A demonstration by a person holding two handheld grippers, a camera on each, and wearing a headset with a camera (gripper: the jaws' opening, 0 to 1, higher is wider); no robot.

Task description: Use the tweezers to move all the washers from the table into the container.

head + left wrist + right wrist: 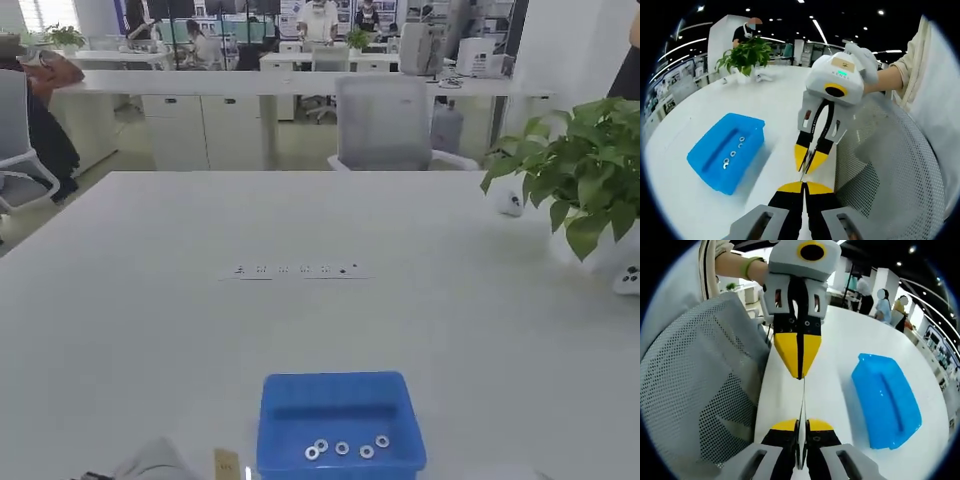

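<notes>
The blue container (335,400) sits at the near table edge with several washers (342,448) lying along its floor; in the left gripper view the container (715,170) and washers (732,152) lie to the left. The two grippers face each other tip to tip over the table edge, beside the container (887,400). Thin metal tweezers (802,400) run through my shut right gripper (800,426) and reach the shut tips of my left gripper (800,375). From the left gripper (803,186), the tweezers (803,172) stick out of the right gripper (809,162).
A mesh office chair (885,165) stands close against the table edge under the grippers. A potted plant (585,175) and small white devices (628,278) occupy the far right. A socket strip (295,270) is set into the table's middle. People work at distant desks.
</notes>
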